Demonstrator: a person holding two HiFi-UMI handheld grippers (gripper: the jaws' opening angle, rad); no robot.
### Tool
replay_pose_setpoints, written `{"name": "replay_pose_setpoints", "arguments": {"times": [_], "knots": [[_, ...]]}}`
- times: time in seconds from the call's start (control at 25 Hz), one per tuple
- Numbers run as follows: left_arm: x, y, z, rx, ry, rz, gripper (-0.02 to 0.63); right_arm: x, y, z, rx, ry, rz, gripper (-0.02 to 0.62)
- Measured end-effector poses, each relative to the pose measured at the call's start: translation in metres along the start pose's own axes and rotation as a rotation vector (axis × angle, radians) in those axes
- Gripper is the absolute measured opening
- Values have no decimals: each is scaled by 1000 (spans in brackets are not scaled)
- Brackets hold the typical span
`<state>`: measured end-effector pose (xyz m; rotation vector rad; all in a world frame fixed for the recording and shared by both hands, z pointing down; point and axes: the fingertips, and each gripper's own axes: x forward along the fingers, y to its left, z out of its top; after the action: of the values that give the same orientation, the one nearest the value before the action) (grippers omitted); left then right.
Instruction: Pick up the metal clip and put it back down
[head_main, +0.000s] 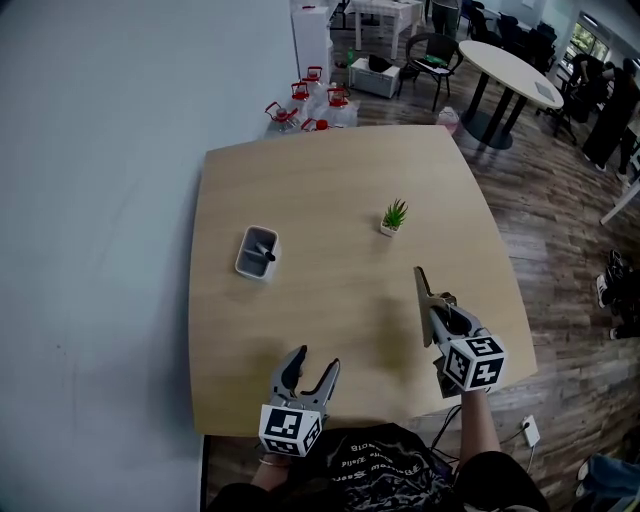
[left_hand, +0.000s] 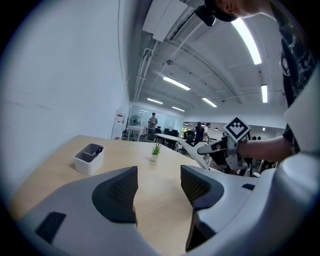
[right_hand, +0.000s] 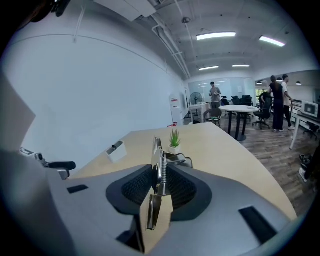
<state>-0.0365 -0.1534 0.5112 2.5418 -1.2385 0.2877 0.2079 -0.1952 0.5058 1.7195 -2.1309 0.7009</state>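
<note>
The metal clip (head_main: 424, 292) is a long silver spring clamp, and my right gripper (head_main: 441, 316) is shut on it, holding it above the right part of the wooden table (head_main: 330, 190). In the right gripper view the clip (right_hand: 158, 167) stands on edge between the dark pads (right_hand: 135, 187), its spring and one handle pointing away from me. My left gripper (head_main: 316, 366) hovers over the table's near edge, open with nothing between its fingers. The left gripper view shows its jaws (left_hand: 159, 187) apart over bare wood, with the right gripper (left_hand: 220, 150) off to the right.
A white desk organiser (head_main: 257, 252) sits left of the table's centre and a small potted plant (head_main: 394, 216) right of centre. Beyond the far edge stand several water jugs (head_main: 305, 105), a round table (head_main: 510, 68) and a chair (head_main: 435, 55). People stand at the far right.
</note>
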Motion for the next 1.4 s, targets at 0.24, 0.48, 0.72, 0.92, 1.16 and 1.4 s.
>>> {"name": "replay_pose_setpoints", "arguments": {"times": [0.24,0.48,0.72,0.92,1.16,1.4], "knots": [[12,-7,1,8,22,-7,273,24,-59,-6,86,57,-42,107],[30,-13,-6,10,56,-19,273,57,-107,-33,197,146,-45,107],[43,-16,-10,10,83,-25,273,88,-144,-55,261,241,-59,107],[48,-12,-13,5,103,-13,273,103,-165,-65,314,284,-60,107],[50,-7,-19,-2,120,0,273,108,-181,-76,403,290,-61,114],[53,-9,-20,-2,121,0,273,108,-186,-81,407,282,-66,160]]}}
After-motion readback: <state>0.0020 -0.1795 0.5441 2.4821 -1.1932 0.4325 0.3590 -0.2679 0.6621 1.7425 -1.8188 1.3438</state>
